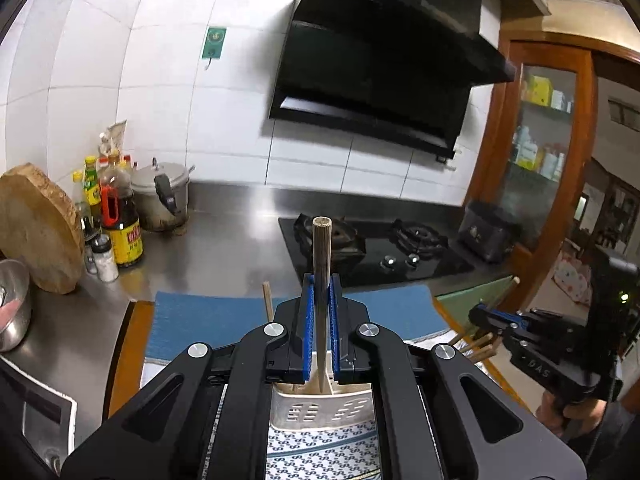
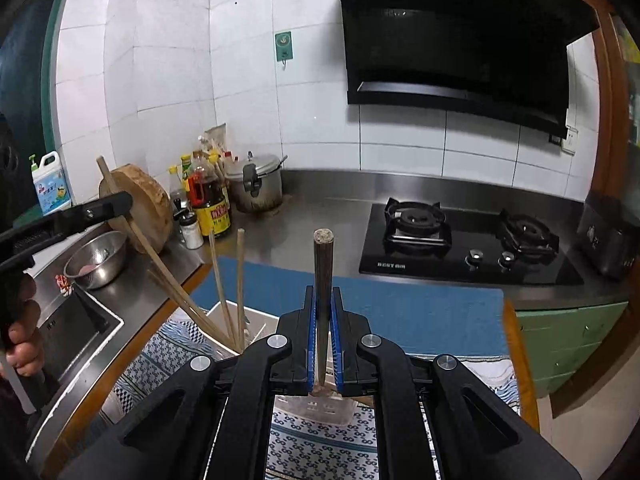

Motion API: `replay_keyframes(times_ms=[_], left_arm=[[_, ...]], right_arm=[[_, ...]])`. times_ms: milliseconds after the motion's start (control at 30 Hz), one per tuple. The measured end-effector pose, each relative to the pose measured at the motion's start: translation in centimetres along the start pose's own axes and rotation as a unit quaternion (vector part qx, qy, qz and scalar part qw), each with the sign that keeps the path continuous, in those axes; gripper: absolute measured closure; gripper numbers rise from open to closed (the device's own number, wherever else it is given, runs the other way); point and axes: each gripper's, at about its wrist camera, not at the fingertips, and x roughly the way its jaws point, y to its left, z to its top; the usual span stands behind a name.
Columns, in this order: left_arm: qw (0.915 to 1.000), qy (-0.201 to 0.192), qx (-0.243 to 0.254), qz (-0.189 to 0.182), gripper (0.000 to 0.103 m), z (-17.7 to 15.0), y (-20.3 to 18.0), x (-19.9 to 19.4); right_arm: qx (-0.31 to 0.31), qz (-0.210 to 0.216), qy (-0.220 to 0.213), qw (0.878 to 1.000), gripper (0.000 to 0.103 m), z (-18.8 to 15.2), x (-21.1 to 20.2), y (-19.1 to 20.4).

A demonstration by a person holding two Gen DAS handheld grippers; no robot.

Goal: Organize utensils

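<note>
The utensil holder [image 2: 256, 330] stands on a patterned cloth [image 2: 320, 444], with a mat [image 2: 420, 312] behind it. Several chopsticks [image 2: 228, 300] stand in the holder. Behind the mat, to the holder's right, a gas stove [image 2: 468, 248] sits in the countertop [image 2: 320, 208], under the range hood [image 2: 456, 40]. Behind and left of the holder, a soy sauce bottle [image 2: 210, 204] stands before a pressure cooker [image 2: 258, 186], with a chopping block [image 2: 140, 204] leaning further left. A steel bowl [image 2: 96, 258] sits left of the holder, beside the sink [image 2: 76, 332].

Each gripper clamps one chopstick upright above the holder: the left gripper [image 1: 320, 336] its chopstick [image 1: 321, 264], the right gripper [image 2: 322, 338] its own chopstick [image 2: 323, 276].
</note>
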Motion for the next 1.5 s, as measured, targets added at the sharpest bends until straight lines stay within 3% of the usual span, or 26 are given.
replay_keyframes(times_ms=[467,900,1033,1133,1267,1500], left_arm=[[0.9980,0.063,-0.010,0.006,0.097,-2.9,1.0,4.4],[0.9987,0.051,-0.010,0.004,0.092,-2.7,0.7,2.9],[0.9990,0.042,-0.008,0.011,0.071,-3.2,0.3,1.4],[0.9990,0.042,-0.003,0.014,0.070,-4.0,0.0,0.4],[0.9988,0.045,-0.007,0.018,0.056,-5.1,-0.2,-0.7],[0.9974,0.064,0.000,0.034,0.049,-8.2,-0.3,-2.1]], right_arm=[[-0.005,-0.005,0.015,1.000,0.094,-0.7,1.0,0.0],[-0.009,-0.001,-0.007,1.000,0.076,-0.8,-1.8,0.6],[-0.003,-0.001,-0.013,1.000,0.065,-1.6,-3.1,1.1],[0.001,-0.003,-0.016,1.000,0.060,-2.7,-4.1,1.4],[0.012,-0.005,-0.008,1.000,0.052,-4.4,-5.0,1.7],[0.023,-0.013,0.011,1.000,0.043,-7.7,-6.0,2.6]])
